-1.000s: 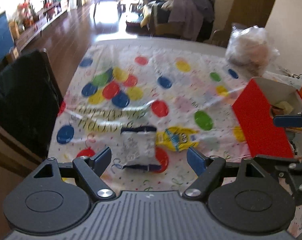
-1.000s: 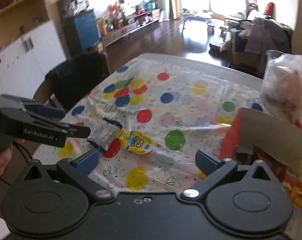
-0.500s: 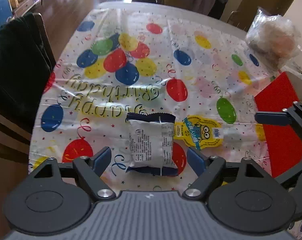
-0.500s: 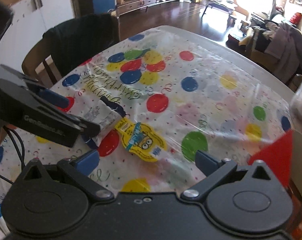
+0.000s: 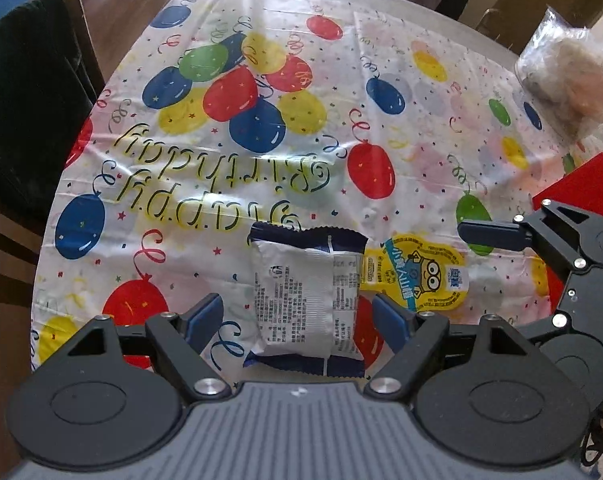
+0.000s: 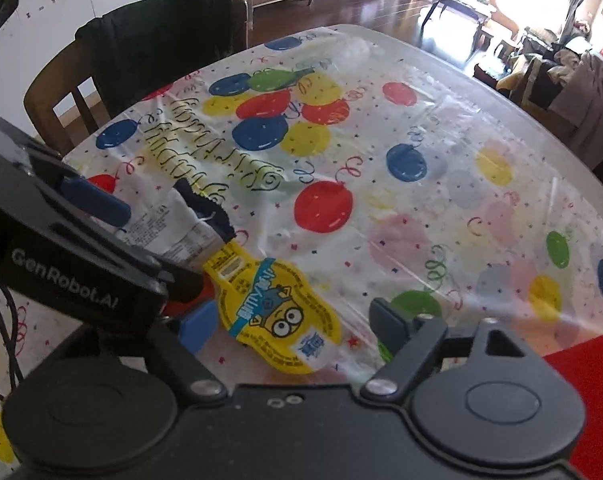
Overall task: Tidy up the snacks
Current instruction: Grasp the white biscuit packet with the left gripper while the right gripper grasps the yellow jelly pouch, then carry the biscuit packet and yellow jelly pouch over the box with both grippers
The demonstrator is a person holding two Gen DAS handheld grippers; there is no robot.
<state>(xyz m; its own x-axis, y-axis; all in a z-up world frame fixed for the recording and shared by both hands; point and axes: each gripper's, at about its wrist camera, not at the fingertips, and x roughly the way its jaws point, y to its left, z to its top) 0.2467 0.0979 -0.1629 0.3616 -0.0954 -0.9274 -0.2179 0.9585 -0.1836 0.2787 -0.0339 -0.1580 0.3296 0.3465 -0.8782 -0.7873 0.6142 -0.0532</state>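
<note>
Lower now, left tongs (image 5: 297, 316) astride packet (image 5: 305, 300)

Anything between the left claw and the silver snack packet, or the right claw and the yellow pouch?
Nothing visible. The silver packet lies between the open left claw; the yellow pouch between the closing right claw.

Two snacks side by side on table (image 5: 453, 80).
Wrapped packet (image 5: 307, 300) left, touching pouch (image 5: 419, 276) at right; bagged item (image 5: 573, 80) far right; box (image 5: 581, 192) right edge; chair (image 6: 141, 60) beyond left side.
</note>
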